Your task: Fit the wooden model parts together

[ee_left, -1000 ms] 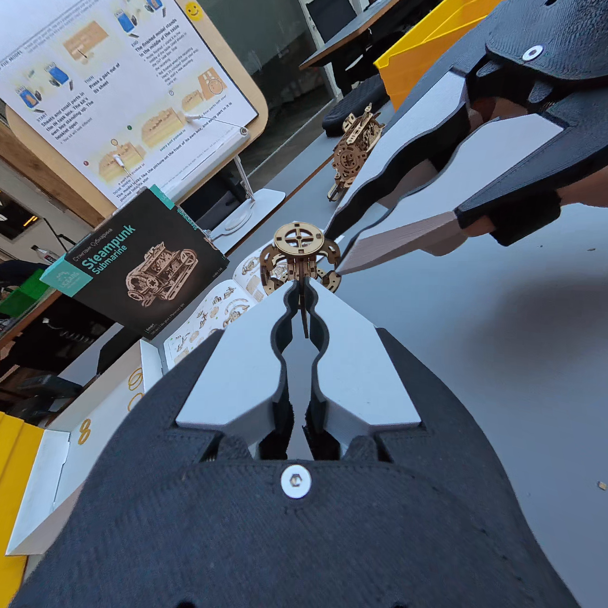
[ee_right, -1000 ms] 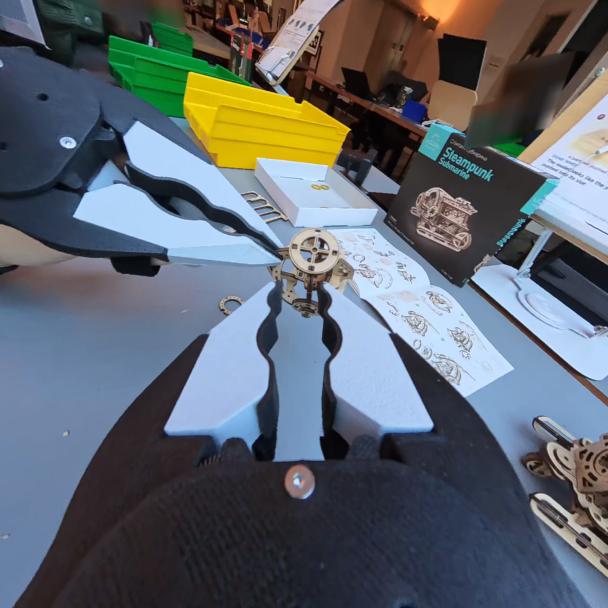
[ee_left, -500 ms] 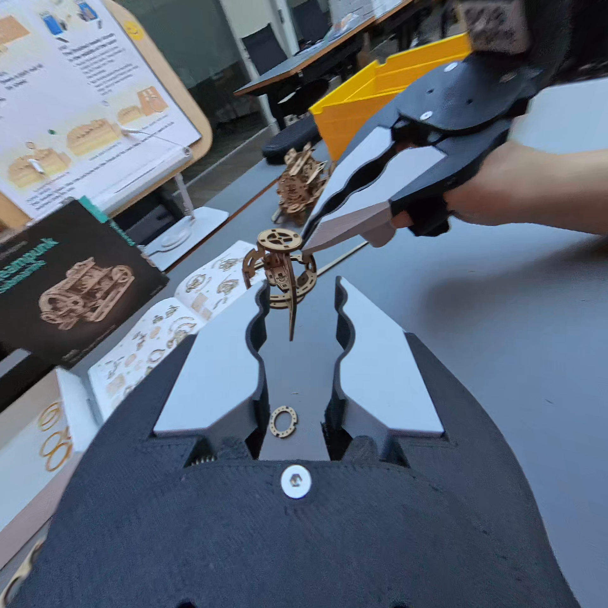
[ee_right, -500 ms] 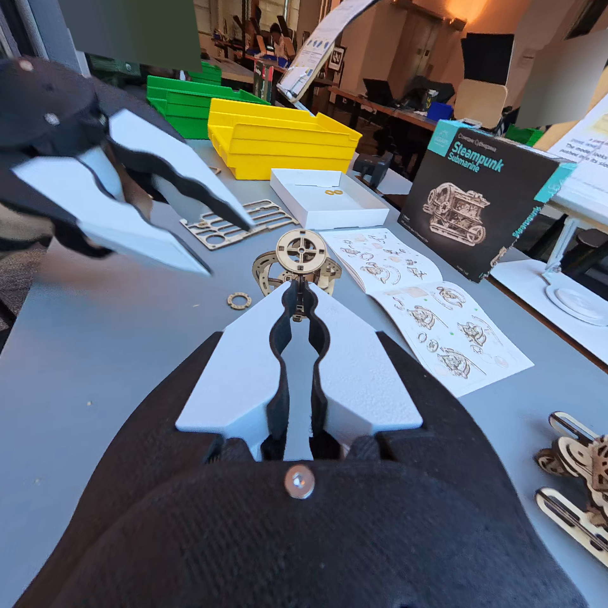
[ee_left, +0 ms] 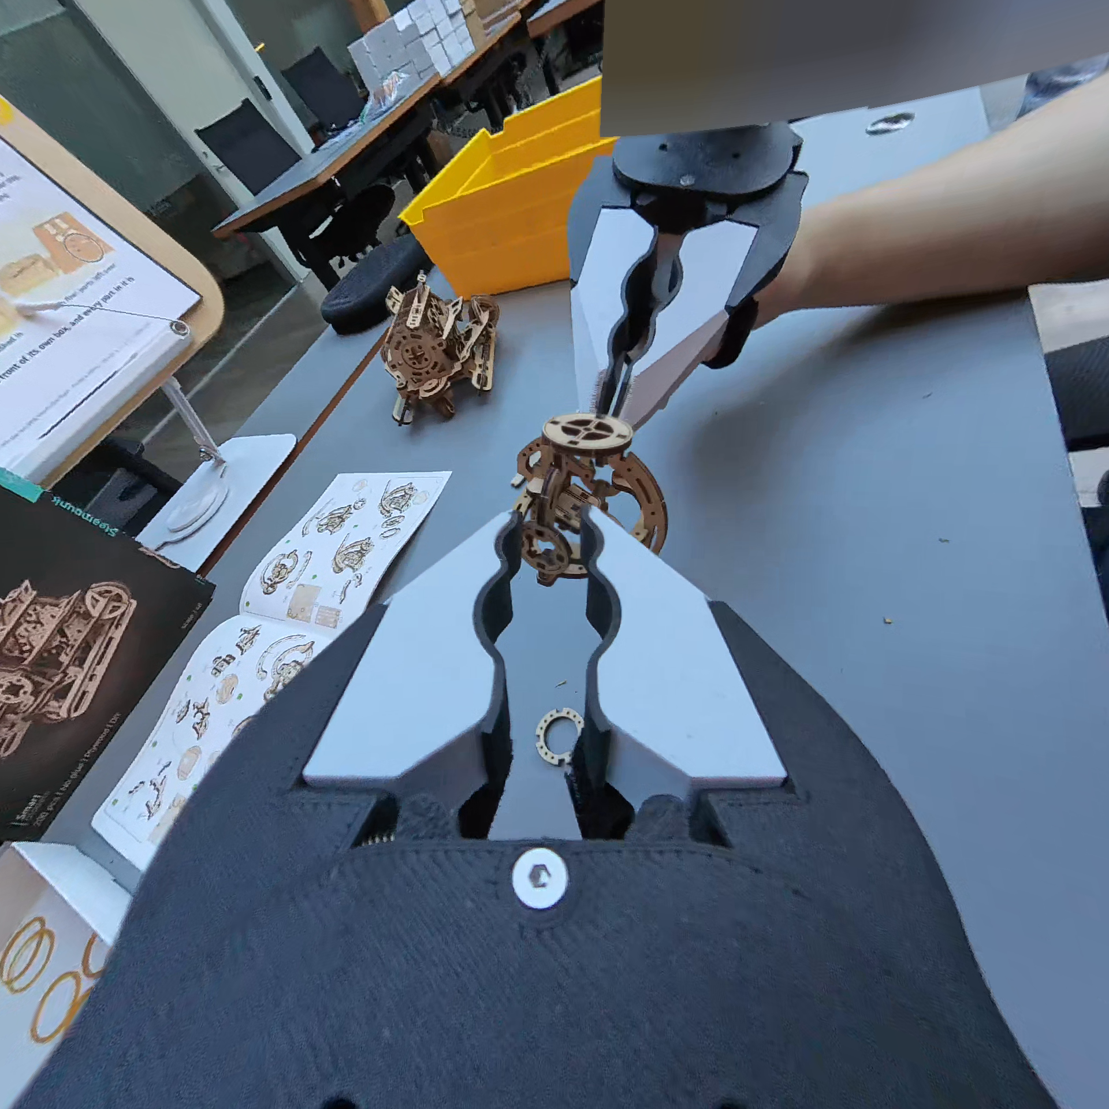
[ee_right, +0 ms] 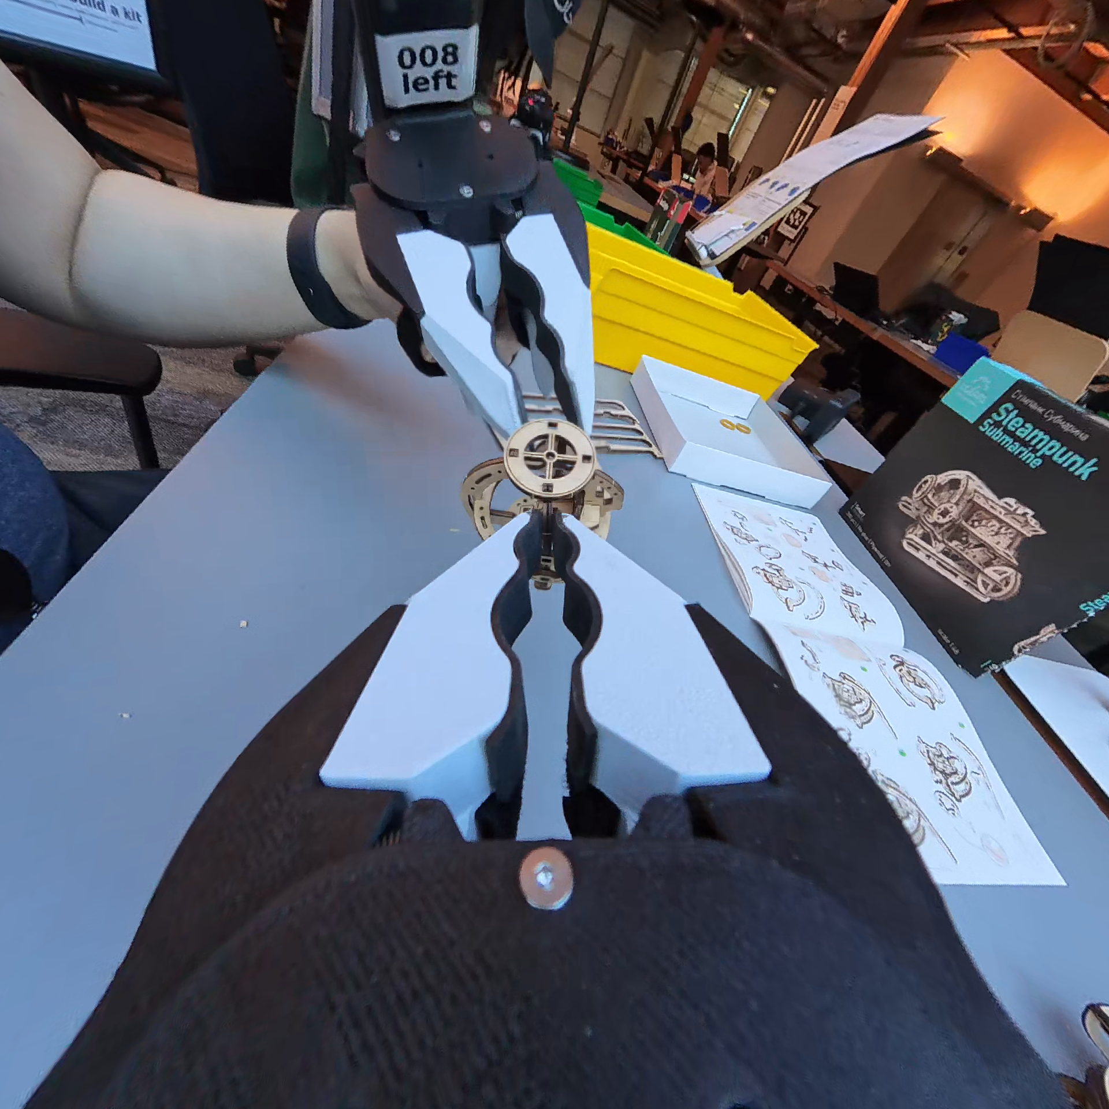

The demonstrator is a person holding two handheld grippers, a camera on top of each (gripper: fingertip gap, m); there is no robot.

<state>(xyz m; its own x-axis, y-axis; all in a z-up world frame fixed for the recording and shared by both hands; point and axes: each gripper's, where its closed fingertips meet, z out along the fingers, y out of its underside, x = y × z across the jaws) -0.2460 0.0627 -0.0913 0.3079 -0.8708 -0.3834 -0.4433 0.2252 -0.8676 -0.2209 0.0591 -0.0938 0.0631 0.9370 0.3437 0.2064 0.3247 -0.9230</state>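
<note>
Model (ee_right: 543,498) upright, long axis vertical, disc on top; pinched low by right gripper (ee_right: 545,525); left gripper (ee_left: 549,519) parted around it.

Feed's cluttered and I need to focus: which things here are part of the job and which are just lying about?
Job: wooden model, loose ring, parts sheet, booklet.
Lying about: yellow bin, kit box, finished model.
</note>
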